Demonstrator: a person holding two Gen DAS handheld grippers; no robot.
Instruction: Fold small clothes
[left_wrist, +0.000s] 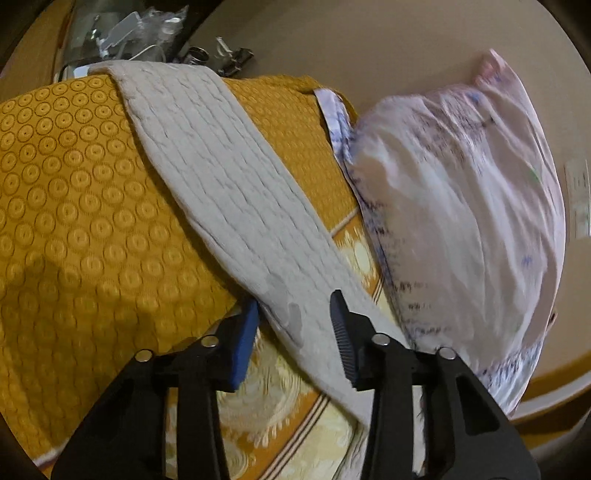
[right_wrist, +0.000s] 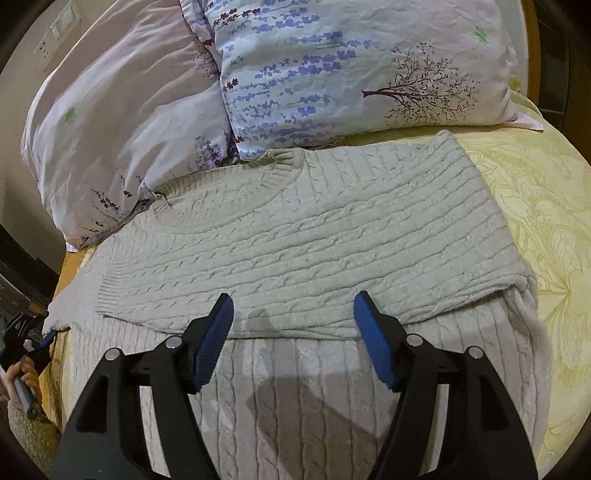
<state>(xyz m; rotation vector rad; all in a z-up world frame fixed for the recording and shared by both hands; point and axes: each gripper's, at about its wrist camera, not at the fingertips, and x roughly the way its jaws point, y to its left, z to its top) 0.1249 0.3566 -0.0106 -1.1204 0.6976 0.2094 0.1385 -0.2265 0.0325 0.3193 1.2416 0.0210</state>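
A pale grey cable-knit sweater (right_wrist: 295, 229) lies on the yellow bedspread (right_wrist: 535, 221), its neckline half folded crosswise over the lower half. My right gripper (right_wrist: 293, 314) hovers open just above the fold's near edge, with nothing between its blue pads (right_wrist: 216, 332). In the left wrist view a strip of the sweater (left_wrist: 221, 177) runs diagonally across the bedspread (left_wrist: 74, 206). My left gripper (left_wrist: 295, 325) straddles the strip's near end with its jaws apart, and the pads (left_wrist: 245, 343) do not squeeze the cloth. That left gripper (right_wrist: 44, 334) also shows at the sweater's left corner.
Two floral pillows (right_wrist: 332, 66) (right_wrist: 110, 110) lie against the sweater's far side, one of them (left_wrist: 461, 203) beside the strip. Clutter in clear plastic (left_wrist: 147, 33) sits beyond the bed. A person's hand (right_wrist: 26, 373) and fuzzy sleeve (right_wrist: 29, 435) are at the bed's left edge.
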